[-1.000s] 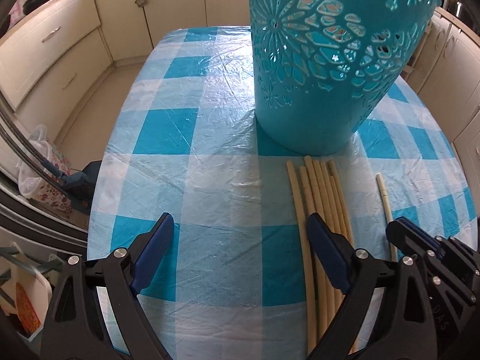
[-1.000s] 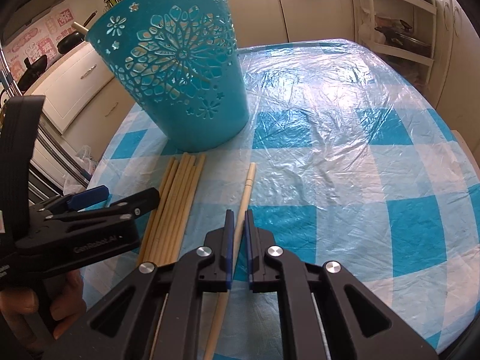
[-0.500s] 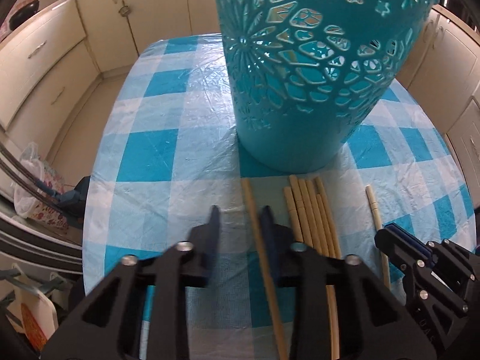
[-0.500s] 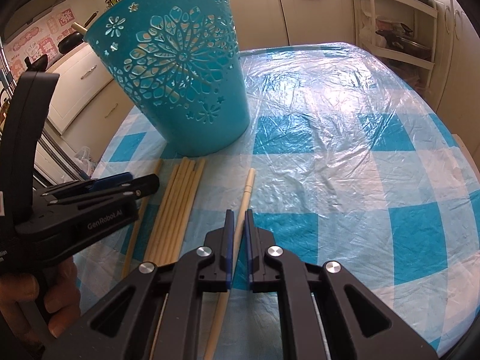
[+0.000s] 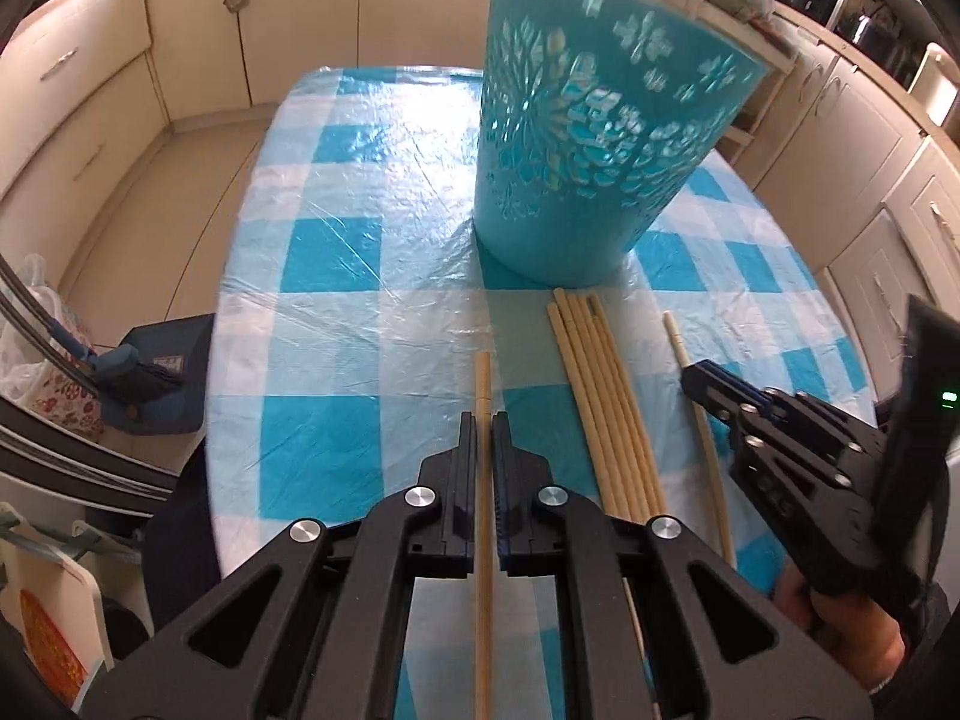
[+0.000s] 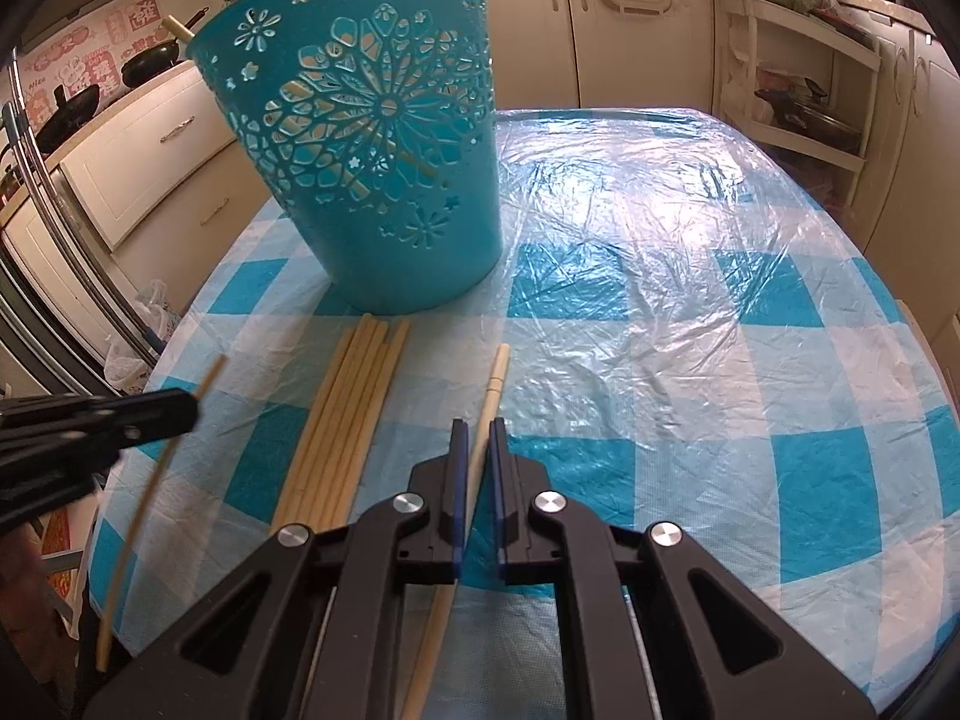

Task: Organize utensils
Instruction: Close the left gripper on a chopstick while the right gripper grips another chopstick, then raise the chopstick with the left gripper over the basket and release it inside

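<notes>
Left hand-held gripper (image 5: 483, 429): its jaws have just been closing and are now pinching a single chopstick (image 5: 483, 396), which is running between the pads and poking out ahead over the near part of the tabletop (image 5: 336, 312); in the right wrist view this chopstick is showing as a thin stick slanting off the tabletop's near left edge.
Right hand-held gripper (image 6: 474, 438): its jaws are standing almost together, clamping a pale chopstick (image 6: 493, 384) whose far tip is pointing toward the basket.
Loose chopsticks (image 5: 600, 384): a bundle is lying side by side on the tabletop between the two hand-held grippers, its far ends just short of the basket's base.
Basket (image 6: 372, 138): a teal cut-out plastic basket is standing upright near the middle of the tabletop, beyond the bundle.
Only in the right wrist view: a chopstick end (image 6: 177, 29) is sticking up past the basket's left rim, and more sticks are showing through the cut-outs.
Only in the left wrist view: a person's hand (image 5: 840, 630) is gripping the right hand-held gripper's handle at the lower right, and a green light is glowing on it.
Tabletop cover: a blue-and-white checked cloth under clear plastic is wrinkling and glaring toward the far edge.
Around: cream cabinets (image 5: 84, 96) are ringing the room; pans (image 6: 78, 108) are sitting on the left counter.
</notes>
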Available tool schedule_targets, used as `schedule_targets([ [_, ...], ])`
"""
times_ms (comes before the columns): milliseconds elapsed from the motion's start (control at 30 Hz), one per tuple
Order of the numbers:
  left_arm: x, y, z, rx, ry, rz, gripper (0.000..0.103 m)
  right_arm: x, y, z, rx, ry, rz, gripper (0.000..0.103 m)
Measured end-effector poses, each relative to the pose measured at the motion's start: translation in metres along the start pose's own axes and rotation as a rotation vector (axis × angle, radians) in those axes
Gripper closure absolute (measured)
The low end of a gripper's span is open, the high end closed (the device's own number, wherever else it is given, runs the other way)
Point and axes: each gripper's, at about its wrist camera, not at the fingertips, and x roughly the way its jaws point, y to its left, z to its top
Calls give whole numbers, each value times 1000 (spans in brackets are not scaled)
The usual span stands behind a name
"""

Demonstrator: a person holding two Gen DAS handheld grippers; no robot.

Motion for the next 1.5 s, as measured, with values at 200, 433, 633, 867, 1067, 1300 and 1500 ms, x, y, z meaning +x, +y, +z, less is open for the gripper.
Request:
schedule_targets([
  [200,-41,-4,-7,18,-68,-21,98,0,3,-1,-14,-3,-15,95],
  [433,-79,-13,-9,45,-143,-44,98,-2,7,-3,-25,-6,-28,95],
  [633,-111,-23,-10,67,-195,-68,98,-4,8,-5,-33,-5,-35,95],
  [867,-149,-29,-5,68,-263,-117,98,-4,8,-5,-35,-4,-37,95],
  [1067,-185,-34,22,47,-390,-162,98,-4,8,-5,-31,-2,-34,95],
  [1300,-203,-43,75,4,-605,-191,98,-4,4,-4,-13,2,-20,95],
  [1500,-190,-49,134,-39,-750,-183,98,-3,-3,-2,14,4,3,95],
])
